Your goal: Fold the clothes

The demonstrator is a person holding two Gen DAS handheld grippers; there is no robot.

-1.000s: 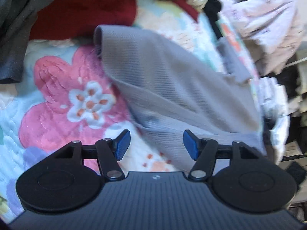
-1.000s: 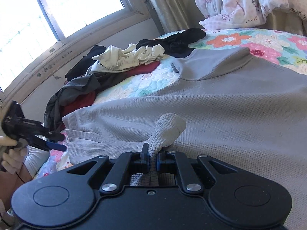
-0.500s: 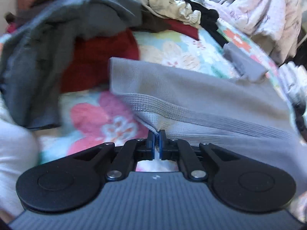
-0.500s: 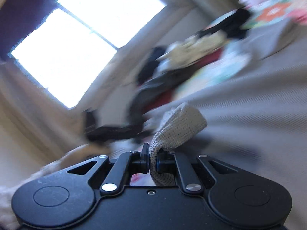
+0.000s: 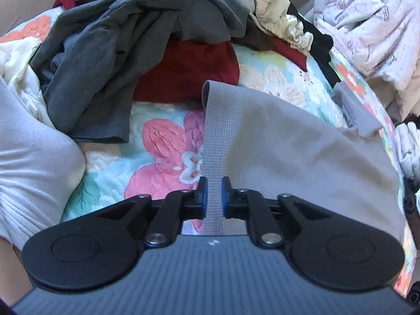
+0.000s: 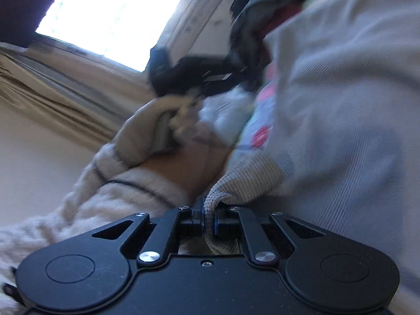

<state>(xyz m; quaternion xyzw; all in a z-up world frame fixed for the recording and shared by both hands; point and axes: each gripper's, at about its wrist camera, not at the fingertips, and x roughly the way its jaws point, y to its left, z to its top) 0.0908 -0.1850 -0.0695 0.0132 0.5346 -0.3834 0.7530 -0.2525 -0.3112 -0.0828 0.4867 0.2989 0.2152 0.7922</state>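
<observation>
A grey knit shirt (image 5: 288, 141) lies spread over a floral quilt (image 5: 162, 141) on the bed. My left gripper (image 5: 212, 194) is shut on the shirt's left edge, which runs up taut from between the blue pads. In the right wrist view my right gripper (image 6: 208, 220) is shut on the ribbed hem of the same grey shirt (image 6: 341, 110), lifted and bunched at the jaws. The gloved hand holding the left gripper (image 6: 189, 76) shows blurred ahead of it.
A heap of clothes lies at the back of the bed: a dark grey garment (image 5: 110, 52), a red one (image 5: 189, 71), a cream one (image 5: 278, 13). A pale floral blanket (image 5: 367, 18) sits at the right. A window (image 6: 113, 13) is beyond.
My left gripper closed on the shirt's edge and has lifted it, pulling it taut. My right gripper, still holding the hem, has swung up and toward the left hand.
</observation>
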